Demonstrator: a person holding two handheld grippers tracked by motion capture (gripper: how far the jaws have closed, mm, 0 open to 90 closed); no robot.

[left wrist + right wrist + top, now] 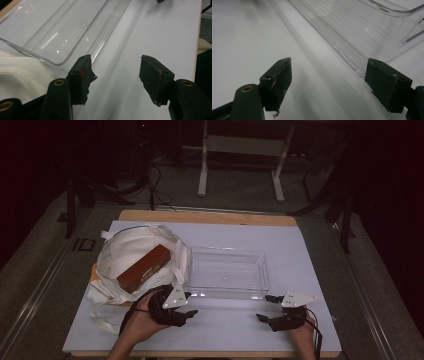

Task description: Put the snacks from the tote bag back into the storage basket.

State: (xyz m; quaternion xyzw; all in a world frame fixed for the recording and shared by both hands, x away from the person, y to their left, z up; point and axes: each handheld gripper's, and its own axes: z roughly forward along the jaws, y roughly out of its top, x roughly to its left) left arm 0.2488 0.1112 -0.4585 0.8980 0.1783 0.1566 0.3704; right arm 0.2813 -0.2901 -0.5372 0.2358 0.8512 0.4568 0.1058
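Near table's front edge, left gripper (192,312) & right gripper (266,307) rested agape, empty-jawed, probably ready for clear plastic tray (227,272).

Tray (227,272) — clear, glossy plastic; bag (131,251) — cream woven cloth; table (300,245) was matt white with a wood edge; box (144,268) looked brown, smooth.

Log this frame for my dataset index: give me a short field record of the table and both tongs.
surface: white mat on a wooden table
bag: white tote, left side
box: brown, lying on the bag
bin: clear, empty, centre, touching the bag
left tongs: open, holding nothing, near the bin's front
right tongs: open, holding nothing, near the bin's front right corner
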